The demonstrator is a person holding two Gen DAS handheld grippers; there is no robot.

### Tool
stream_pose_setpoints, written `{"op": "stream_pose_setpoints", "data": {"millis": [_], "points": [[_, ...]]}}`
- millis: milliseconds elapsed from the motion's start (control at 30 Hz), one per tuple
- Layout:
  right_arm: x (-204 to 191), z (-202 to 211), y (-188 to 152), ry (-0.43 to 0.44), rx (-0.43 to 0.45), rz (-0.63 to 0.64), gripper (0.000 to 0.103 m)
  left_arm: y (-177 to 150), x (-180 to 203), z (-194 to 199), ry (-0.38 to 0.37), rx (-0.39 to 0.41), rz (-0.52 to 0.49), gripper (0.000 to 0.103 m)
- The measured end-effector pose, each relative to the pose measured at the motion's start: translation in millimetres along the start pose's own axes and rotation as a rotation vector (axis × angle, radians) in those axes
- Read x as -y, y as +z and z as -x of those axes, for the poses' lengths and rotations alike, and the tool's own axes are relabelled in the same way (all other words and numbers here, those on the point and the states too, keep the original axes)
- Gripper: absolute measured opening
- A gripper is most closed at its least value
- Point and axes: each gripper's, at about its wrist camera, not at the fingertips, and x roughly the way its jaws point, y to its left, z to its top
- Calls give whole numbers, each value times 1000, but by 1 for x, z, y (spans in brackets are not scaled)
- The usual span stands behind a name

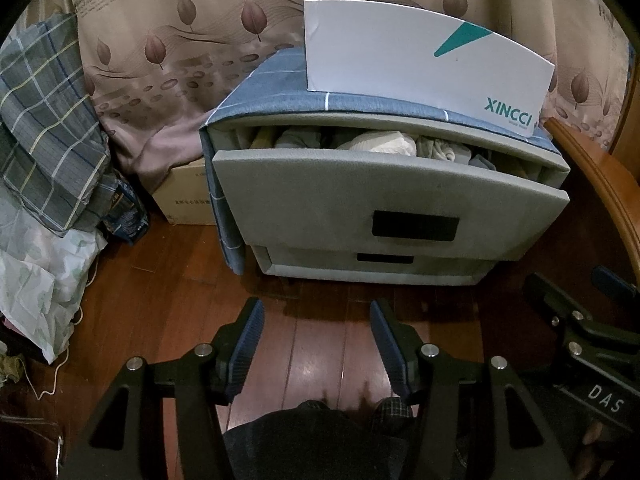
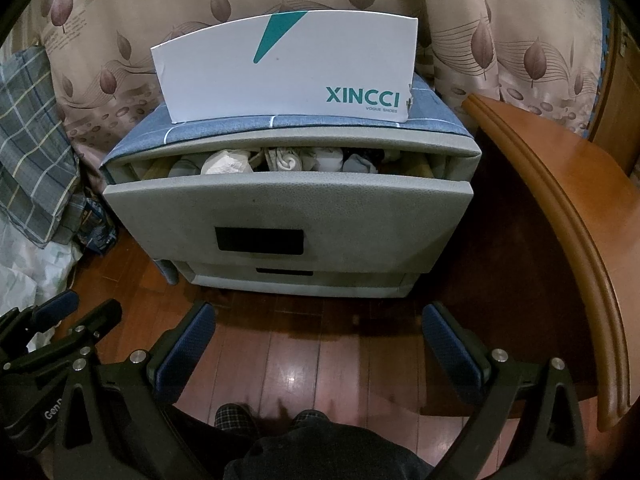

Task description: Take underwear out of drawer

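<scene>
Your left gripper (image 1: 317,312) stood wide, empty, above floor (image 1: 320,360). Your right gripper (image 2: 319,316) likewise wide, empty. Underwear (image 2: 280,160) lay inside partly open top drawer (image 2: 288,204), at 12 o'clock from both.

Wooden plank floor (image 2: 304,364), reddish brown and glossy. Directly on it: a grey drawer unit (image 2: 288,216) at the far side, against the curtain; a cardboard box (image 1: 186,196) touching the unit's left side; a heap of checked cloth (image 1: 44,128) and pale bags (image 1: 36,276) along the floor's left edge; a rounded wooden board (image 2: 560,216) at the right edge.
</scene>
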Motion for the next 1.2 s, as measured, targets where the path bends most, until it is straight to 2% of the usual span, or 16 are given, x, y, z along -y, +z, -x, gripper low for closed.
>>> {"op": "stream_pose_setpoints", "data": {"millis": [967, 1200], "points": [[-1, 1, 0, 2, 1, -1, 102, 0, -1, 1, 2, 5, -1, 56], [0, 2, 3, 18, 3, -20, 102, 6, -3, 3, -26, 23, 18, 56]]}}
